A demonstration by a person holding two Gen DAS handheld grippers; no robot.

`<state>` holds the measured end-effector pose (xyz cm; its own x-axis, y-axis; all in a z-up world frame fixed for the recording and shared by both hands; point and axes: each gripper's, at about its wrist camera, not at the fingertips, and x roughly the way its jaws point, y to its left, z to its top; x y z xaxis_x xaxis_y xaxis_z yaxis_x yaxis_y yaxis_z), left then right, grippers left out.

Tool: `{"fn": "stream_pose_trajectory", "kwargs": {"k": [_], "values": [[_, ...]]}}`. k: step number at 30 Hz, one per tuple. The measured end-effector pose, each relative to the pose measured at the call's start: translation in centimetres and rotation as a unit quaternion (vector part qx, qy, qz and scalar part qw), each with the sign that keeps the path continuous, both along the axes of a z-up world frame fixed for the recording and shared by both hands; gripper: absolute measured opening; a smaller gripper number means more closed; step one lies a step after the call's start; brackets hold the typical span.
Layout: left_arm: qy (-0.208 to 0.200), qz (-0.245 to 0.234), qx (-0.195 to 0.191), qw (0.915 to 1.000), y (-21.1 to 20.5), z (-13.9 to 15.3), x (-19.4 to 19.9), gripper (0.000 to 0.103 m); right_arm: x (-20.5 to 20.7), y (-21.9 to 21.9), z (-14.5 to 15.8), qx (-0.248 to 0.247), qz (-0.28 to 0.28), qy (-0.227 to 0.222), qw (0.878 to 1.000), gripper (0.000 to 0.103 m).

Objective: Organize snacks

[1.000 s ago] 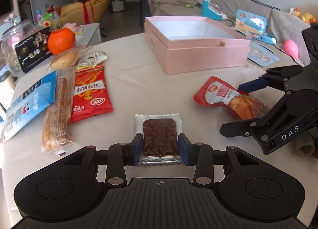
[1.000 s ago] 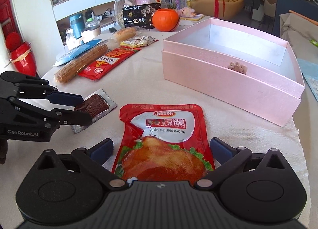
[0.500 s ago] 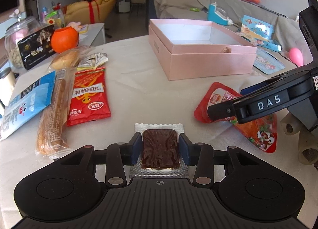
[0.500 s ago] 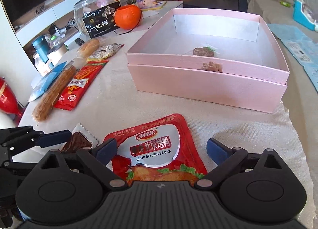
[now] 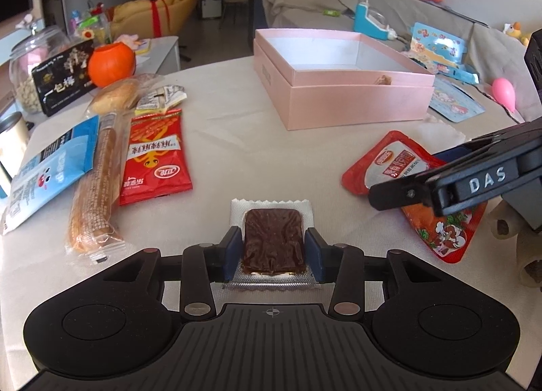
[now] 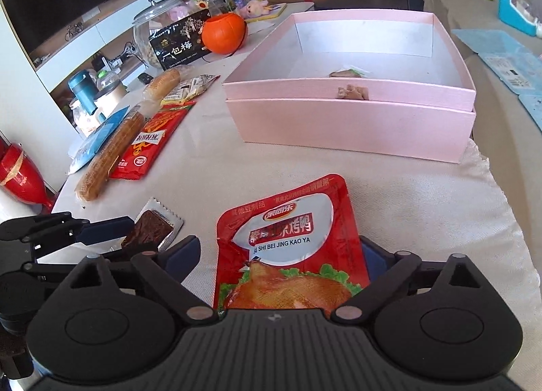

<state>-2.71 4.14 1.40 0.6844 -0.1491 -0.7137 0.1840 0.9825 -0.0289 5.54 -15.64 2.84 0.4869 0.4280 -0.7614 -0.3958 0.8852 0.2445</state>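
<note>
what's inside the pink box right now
The pink box holds one small wrapped snack near its front wall; the floor behind that wall is hidden.

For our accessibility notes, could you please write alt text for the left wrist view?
The left gripper brackets a brown snack packet on a cloth-covered table; an open pink box sits beyond, and the right gripper is over a red pouch.

Red pouch (image 6: 288,248) lies between wide tongs (image 6: 281,255) (pink box (image 6: 352,120) beyond).
</note>
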Motion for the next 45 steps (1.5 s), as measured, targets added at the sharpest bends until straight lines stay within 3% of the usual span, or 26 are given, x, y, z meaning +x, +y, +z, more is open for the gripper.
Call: {"fn": "stream_pose_trajectory", "kwargs": {"k": [4,6,12,18,24,31,35,39,45], "values": [[0.001,0.002,0.002,1.0000,-0.1,0.0,-0.1,0.046,-0.7,2.7,-0.6,-0.077,0.015,-0.039,0.996,0.101],[0.000,0.004,0.001,1.0000,-0.1,0.0,-0.1,0.046,-0.5,3.1,-0.7,-0.088,0.014,-0.045,0.995,0.101],[-0.009,0.007,-0.003,0.9999,-0.3,-0.2,0.1,0.047,1.2,1.5,-0.4,-0.032,0.007,-0.026,0.999,0.101],[-0.014,0.002,-0.003,0.9999,-0.4,-0.3,0.3,0.051,1.7,0.6,0.2,-0.054,0.007,-0.015,0.998,0.093],[-0.024,-0.003,0.004,0.9997,-1.0,-0.6,0.4,0.057,2.3,-3.0,0.4,-0.019,0.007,0.031,0.999,0.094],[-0.014,-0.001,0.016,0.9998,-1.7,-0.4,1.2,0.059,1.9,-3.7,0.4,-0.017,0.019,0.029,0.999,0.095],[0.000,-0.017,0.017,0.9997,-1.5,-0.2,0.6,0.059,0.9,-3.0,0.3,-0.044,0.009,0.015,0.999,0.096],[0.009,-0.024,0.017,0.9995,-1.2,-0.1,0.3,0.059,0.0,-2.4,0.0,-0.056,-0.037,0.000,0.998,0.097],[0.023,-0.019,0.013,0.9995,-1.2,0.0,0.8,0.059,-2.5,-0.5,-1.2,-0.102,-0.077,-0.058,0.990,0.101]]}}
